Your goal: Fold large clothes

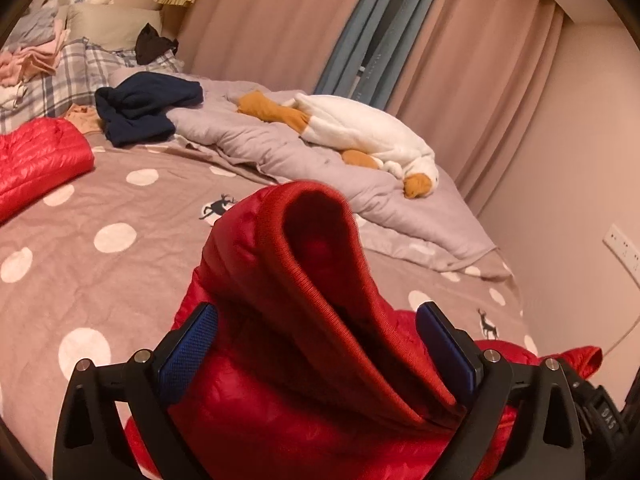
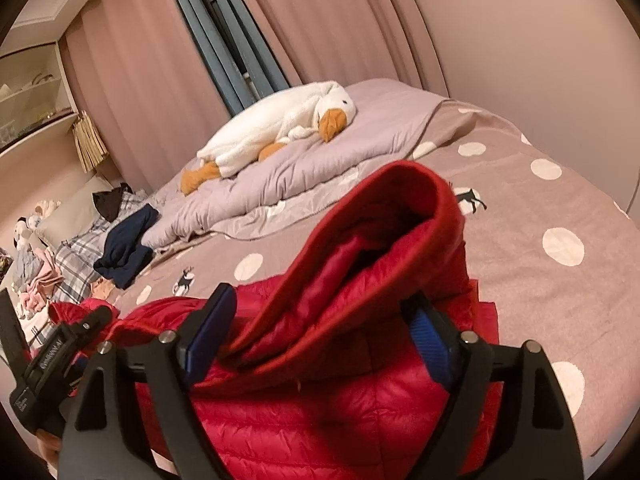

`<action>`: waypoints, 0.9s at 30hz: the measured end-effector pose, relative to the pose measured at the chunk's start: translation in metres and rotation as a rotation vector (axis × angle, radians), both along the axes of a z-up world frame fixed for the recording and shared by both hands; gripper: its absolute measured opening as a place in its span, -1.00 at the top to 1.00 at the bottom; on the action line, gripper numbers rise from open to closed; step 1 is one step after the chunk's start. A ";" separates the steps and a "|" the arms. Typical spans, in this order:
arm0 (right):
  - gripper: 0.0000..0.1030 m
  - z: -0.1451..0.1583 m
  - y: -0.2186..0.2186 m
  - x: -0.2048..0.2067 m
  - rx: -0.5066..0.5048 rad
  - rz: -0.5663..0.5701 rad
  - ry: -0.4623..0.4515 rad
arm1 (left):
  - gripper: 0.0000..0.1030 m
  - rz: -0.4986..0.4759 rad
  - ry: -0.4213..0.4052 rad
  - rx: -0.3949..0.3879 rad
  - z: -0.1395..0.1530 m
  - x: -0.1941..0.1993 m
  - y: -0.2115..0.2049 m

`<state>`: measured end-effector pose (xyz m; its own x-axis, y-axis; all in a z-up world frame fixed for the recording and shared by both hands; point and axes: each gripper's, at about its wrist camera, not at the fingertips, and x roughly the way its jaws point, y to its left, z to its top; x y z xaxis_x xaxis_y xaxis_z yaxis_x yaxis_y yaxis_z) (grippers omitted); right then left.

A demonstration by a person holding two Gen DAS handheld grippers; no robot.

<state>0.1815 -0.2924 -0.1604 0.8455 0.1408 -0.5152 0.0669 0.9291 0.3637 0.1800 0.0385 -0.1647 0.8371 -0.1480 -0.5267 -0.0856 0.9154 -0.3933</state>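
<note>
On the near side of the bed (image 1: 60,280) we hold a red puffer jacket (image 1: 280,400) with both grippers. Our left gripper (image 1: 316,344) has its jaws clamped on a bunched cuff-like fold of the jacket, which stands up between the blue pads (image 1: 188,348). Our right gripper (image 2: 320,332) has its jaws closed likewise on another thick fold of the same jacket, whose quilted body spreads below over the polka-dot sheet (image 2: 560,208). More red quilted fabric (image 1: 36,160) lies at the far left. Farther off, a navy garment (image 1: 140,108) sits beside a lilac duvet (image 1: 260,144), and a white plush goose (image 1: 360,128) rests on that duvet near the pink curtains (image 1: 280,20).
</note>
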 end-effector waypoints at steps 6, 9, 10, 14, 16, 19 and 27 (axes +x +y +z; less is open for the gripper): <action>-0.74 0.001 0.000 -0.001 0.005 0.000 -0.007 | -0.91 -0.002 -0.013 0.006 0.002 -0.002 -0.001; -0.76 0.001 0.000 -0.001 0.005 0.001 -0.001 | -0.91 0.004 -0.025 0.011 0.005 -0.005 0.000; -0.76 0.001 0.000 -0.001 0.003 0.001 -0.003 | -0.91 0.007 -0.032 0.013 0.006 -0.007 0.000; -0.82 0.007 0.000 -0.007 -0.020 -0.006 -0.035 | -0.93 0.017 -0.046 0.019 0.009 -0.009 0.001; -0.86 0.009 0.000 -0.009 -0.028 -0.008 -0.048 | -0.93 0.018 -0.042 0.021 0.008 -0.008 0.002; -0.87 0.008 0.000 -0.010 -0.027 -0.007 -0.046 | -0.93 0.014 -0.035 0.023 0.007 -0.007 0.001; -0.87 0.007 -0.001 -0.008 -0.030 -0.005 -0.020 | -0.93 0.023 -0.034 0.029 0.008 -0.010 0.002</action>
<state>0.1738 -0.2938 -0.1536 0.8565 0.1210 -0.5018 0.0645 0.9394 0.3367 0.1703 0.0401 -0.1571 0.8577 -0.1135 -0.5015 -0.0938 0.9245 -0.3696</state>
